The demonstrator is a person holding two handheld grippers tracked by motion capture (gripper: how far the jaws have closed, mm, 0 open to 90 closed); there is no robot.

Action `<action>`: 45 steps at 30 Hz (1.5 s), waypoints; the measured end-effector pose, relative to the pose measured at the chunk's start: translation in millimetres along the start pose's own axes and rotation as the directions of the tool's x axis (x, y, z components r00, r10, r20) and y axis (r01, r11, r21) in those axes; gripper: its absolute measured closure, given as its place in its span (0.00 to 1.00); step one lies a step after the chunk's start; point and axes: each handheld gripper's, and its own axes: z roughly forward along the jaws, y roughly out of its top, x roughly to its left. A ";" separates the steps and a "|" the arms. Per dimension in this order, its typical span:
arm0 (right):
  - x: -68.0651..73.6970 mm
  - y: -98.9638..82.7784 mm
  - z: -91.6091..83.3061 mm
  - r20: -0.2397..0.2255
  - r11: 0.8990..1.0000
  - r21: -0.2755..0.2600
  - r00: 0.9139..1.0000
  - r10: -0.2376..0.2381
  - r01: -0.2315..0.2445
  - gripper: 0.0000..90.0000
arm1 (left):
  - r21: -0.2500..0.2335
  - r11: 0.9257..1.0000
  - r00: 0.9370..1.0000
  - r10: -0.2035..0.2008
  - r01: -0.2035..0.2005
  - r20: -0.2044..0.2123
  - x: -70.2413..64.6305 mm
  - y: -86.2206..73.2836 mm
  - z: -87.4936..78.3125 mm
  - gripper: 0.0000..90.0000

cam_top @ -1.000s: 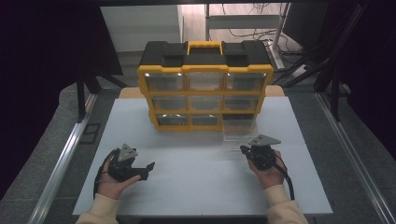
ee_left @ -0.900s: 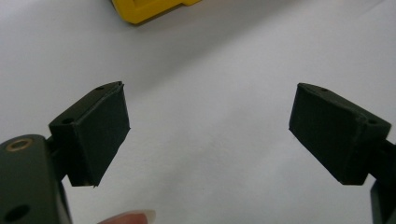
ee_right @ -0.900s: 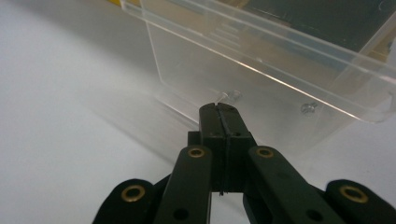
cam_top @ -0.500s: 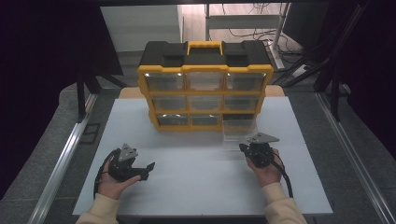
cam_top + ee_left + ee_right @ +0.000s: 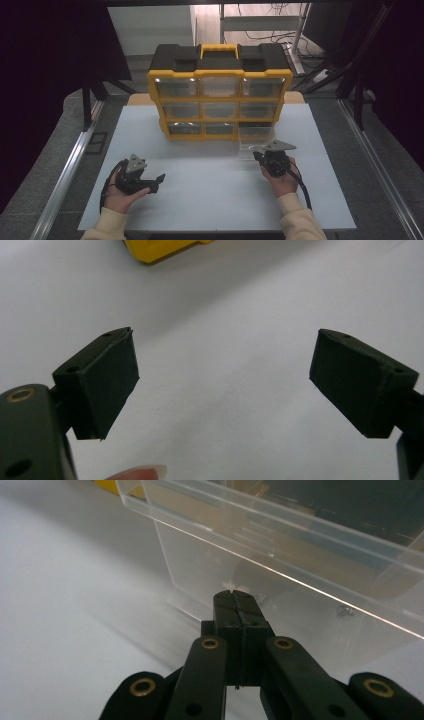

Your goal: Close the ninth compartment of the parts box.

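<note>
**Right gripper closed at the clear drawer's front, left gripper open over the desk**

Gripper count first: from the high view we see two, one in each hand. Our left gripper (image 5: 156, 179) rests low on the white desk (image 5: 210, 175), jaws apart with nothing between them. Our right gripper (image 5: 256, 156) sits at the front edge of one clear drawer (image 5: 256, 138) pulled out of the bottom right slot of the yellow and black organizer (image 5: 220, 90). We count nine drawer places in the organizer, three rows of three, and one yellow carry handle (image 5: 219, 49) on top. No writing or brand can be read on it from here.

From the left gripper view, our left gripper (image 5: 225, 380) stands wide open above bare desk (image 5: 225, 315), and one fingertip (image 5: 137, 472) shows at the bottom edge. A yellow corner of the organizer (image 5: 160, 247) lies far off at the top.

From the right gripper view, our right gripper (image 5: 235, 597) is closed, its two pads pressed together, tips at the front wall of the clear drawer (image 5: 280, 555). Whether the pads pinch the drawer's pull tab we cannot tell. A small metal part (image 5: 342, 611) lies inside the drawer. No label is legible.
</note>
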 end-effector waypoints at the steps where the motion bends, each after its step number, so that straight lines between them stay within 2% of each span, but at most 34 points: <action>1: 0.4 0.3 0.4 0.002 1.000 0.002 1.000 -0.001 0.001 1.00 | 0.001 1.000 1.000 0.000 0.000 -0.001 0.2 -0.2 0.1 0.14; 13: 0.1 3.3 6.0 0.023 1.000 0.003 1.000 0.012 -0.013 1.00 | 0.002 1.000 1.000 -0.002 0.002 -0.001 0.6 -0.3 0.4 0.14; 40: -13.8 11.8 20.9 0.044 0.998 -0.026 0.998 0.054 -0.053 1.00 | 0.003 1.000 1.000 -0.004 0.004 0.005 1.3 0.9 2.5 0.14; 45: -13.5 13.7 26.3 0.056 0.999 -0.021 0.998 0.034 -0.033 1.00 | 0.000 1.000 1.000 -0.002 0.002 0.006 0.0 1.6 2.9 0.14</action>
